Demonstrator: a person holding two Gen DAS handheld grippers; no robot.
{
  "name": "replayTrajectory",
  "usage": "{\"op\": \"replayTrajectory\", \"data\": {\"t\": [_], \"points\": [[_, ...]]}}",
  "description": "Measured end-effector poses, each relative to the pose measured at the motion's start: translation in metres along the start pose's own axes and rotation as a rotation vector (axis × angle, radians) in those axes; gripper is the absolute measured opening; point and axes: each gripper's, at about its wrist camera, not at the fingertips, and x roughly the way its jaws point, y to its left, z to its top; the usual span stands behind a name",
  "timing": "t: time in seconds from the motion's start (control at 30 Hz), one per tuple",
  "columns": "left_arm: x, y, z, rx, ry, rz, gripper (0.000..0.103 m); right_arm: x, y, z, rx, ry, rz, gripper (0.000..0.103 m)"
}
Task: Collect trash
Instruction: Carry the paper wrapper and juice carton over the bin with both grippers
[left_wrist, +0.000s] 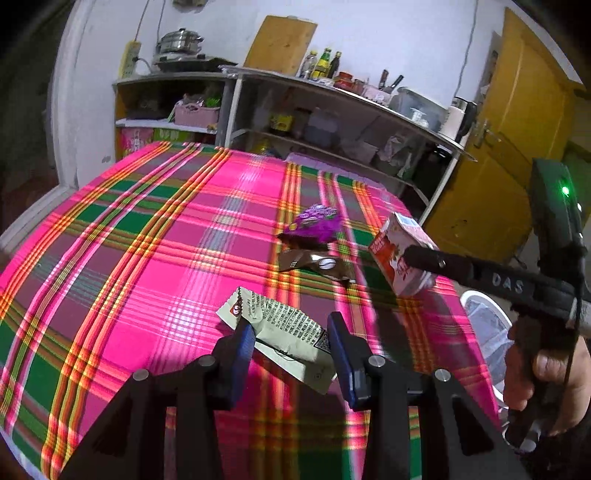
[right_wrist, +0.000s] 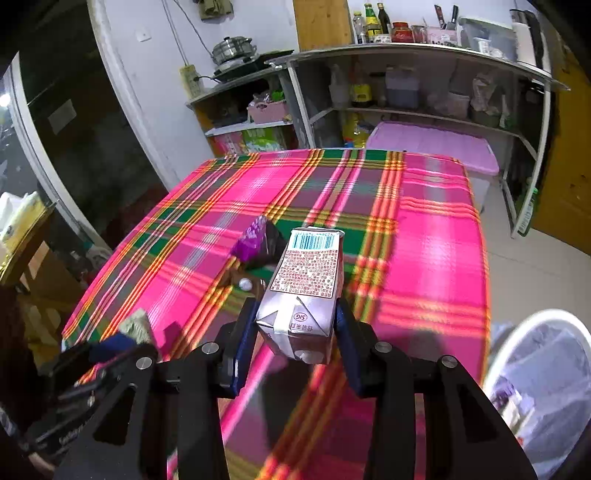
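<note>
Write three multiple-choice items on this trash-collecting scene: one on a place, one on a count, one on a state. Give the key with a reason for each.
1. Where does the white round bin stand?
A. On the far shelf
B. On the floor beside the table's right edge
C. In the middle of the plaid cloth

2. How many loose wrappers lie on the pink plaid tablecloth, counting none that a gripper holds?
A. Two
B. Four
C. None

3. What is the right gripper doing?
A. Hanging empty
B. Clamping a pink-and-white drink carton
C. Clamping a bottle

Key: 1 B, it shows low at the right past the cloth's edge. 2 A, only the purple foil wrapper and the brown wrapper lie free. 3 B, both pads press the carton's sides, lifted off the cloth.
</note>
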Motion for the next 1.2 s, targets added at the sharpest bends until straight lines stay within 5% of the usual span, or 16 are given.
{"op": "replayTrajectory", "data": {"t": [0.5,1.2], "points": [[-0.035,-0.089,-0.018,0.117,-0.024,-0.056,0.040,-0.093,-0.032,-0.055,0.022,-0.073,-0.039,0.042],[-0.032,-0.191,-0.037,0.276,0.016,-0.155,0.040,-0.160,-0.110,-0.101,0.172,-0.149,-0.130,0.042]]}}
